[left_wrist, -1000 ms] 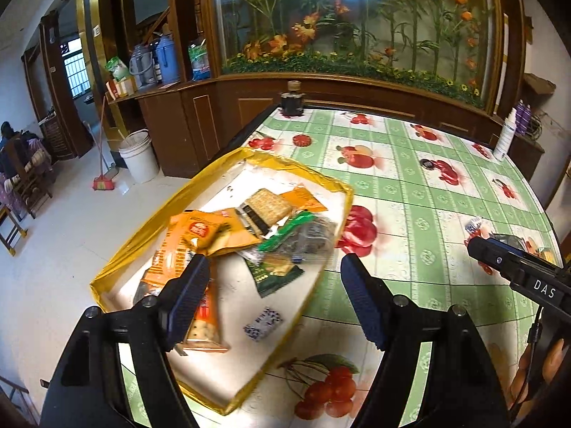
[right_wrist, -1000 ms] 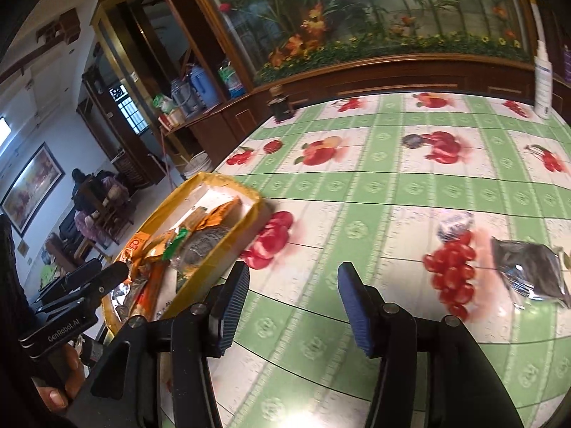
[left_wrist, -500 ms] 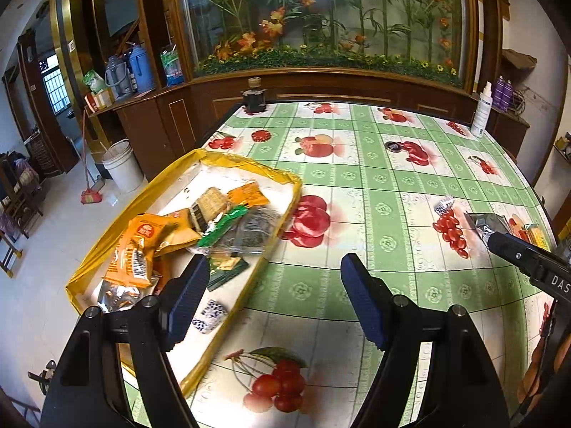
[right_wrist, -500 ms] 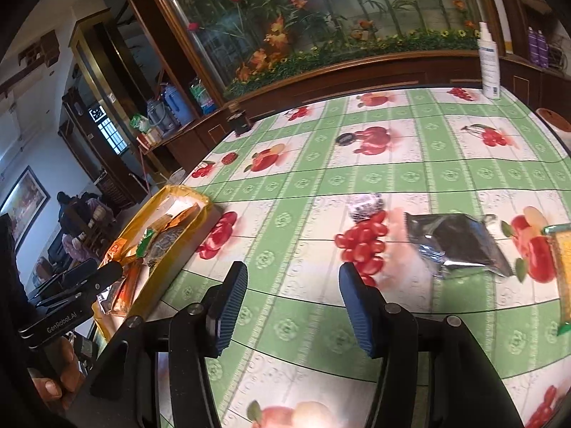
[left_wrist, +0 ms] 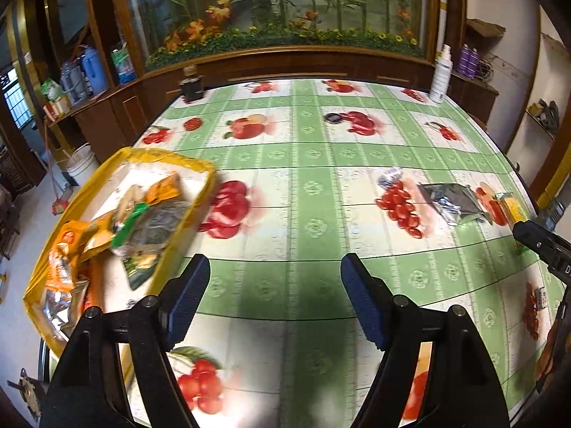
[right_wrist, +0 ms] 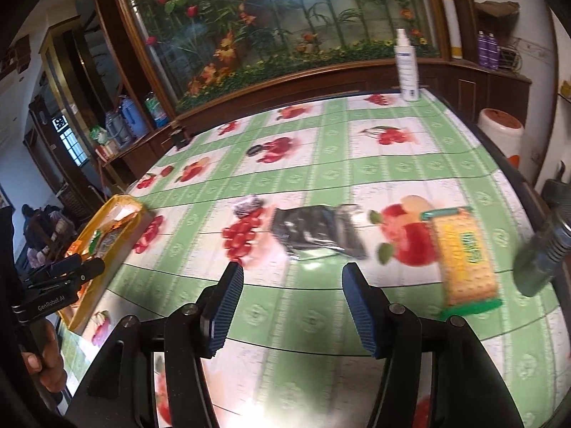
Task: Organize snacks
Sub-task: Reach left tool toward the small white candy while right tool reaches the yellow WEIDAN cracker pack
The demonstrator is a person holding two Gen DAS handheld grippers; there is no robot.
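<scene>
Right gripper [right_wrist: 291,305] empty, jaws opening, aimed at the crinkled silver foil snack pouch [right_wrist: 316,232] lying loose beside the yellow cracker pack [right_wrist: 465,255], presumably next for the yellow-rimmed tray [left_wrist: 53,239] of sorted snacks; left gripper [left_wrist: 274,297] released, holding nothing

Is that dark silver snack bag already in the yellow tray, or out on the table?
Out. The silver bag lies flat on the tablecloth, beside the cracker pack, well apart from the tray at the table's left edge.
</scene>
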